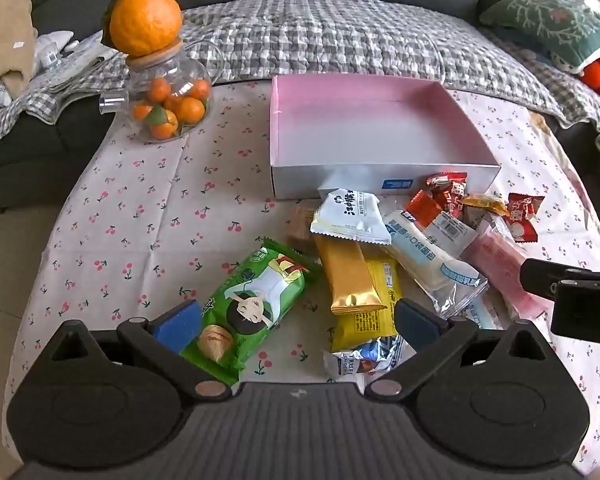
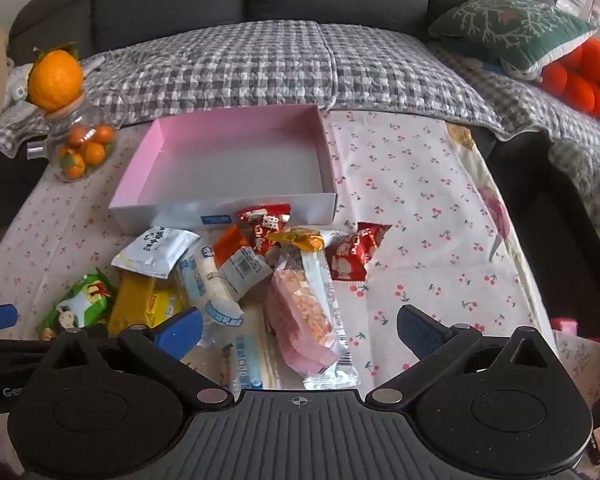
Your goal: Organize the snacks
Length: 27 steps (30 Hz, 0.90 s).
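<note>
An empty box with a pink inside (image 1: 380,120) (image 2: 236,160) stands on the cherry-print tablecloth. A pile of wrapped snacks lies in front of it: a green packet (image 1: 256,304) (image 2: 78,306), a gold bar (image 1: 348,276), a yellow packet (image 1: 374,312), a white packet (image 1: 350,218) (image 2: 156,250), a pink bar (image 2: 304,320) and red candies (image 2: 354,256). My left gripper (image 1: 296,322) is open above the green and yellow packets. My right gripper (image 2: 300,332) is open above the pink bar and holds nothing.
A glass jar of small oranges (image 1: 168,104) (image 2: 80,148) with a big orange on its lid stands at the table's back left. A sofa with a checked blanket (image 1: 320,40) runs behind the table. The right gripper's body (image 1: 572,292) shows at the left view's right edge.
</note>
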Motion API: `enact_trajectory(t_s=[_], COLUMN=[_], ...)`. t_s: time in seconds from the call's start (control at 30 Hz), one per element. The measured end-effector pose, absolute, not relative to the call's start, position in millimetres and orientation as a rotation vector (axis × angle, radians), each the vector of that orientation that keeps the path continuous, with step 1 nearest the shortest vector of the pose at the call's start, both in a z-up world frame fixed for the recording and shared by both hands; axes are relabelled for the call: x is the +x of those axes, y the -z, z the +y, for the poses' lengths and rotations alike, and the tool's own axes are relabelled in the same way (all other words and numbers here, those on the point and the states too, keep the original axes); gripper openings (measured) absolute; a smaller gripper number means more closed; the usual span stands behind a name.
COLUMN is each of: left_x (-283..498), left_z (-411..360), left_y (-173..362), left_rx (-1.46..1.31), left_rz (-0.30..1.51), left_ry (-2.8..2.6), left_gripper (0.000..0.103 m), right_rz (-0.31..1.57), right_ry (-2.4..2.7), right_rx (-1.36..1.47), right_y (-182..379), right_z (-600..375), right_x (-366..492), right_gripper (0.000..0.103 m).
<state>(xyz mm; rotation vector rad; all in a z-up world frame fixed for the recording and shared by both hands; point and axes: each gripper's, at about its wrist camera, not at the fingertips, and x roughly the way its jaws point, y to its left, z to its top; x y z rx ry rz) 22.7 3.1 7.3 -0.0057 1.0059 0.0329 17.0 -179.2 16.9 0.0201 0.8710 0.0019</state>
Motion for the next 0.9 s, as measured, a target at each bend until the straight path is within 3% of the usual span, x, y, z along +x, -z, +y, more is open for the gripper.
enact_trajectory(t_s=[0.9], left_x=[12], left_z=[-7], left_y=[2], left_rx=[0.025], left_rz=[0.984], left_ry=[-0.036], left_gripper=[0.103], right_rz=[0.899], right_ry=[-0.022], right_rx=[0.051], right_y=[-15], right_z=[-179], right_x=[16], right_gripper=[0.103])
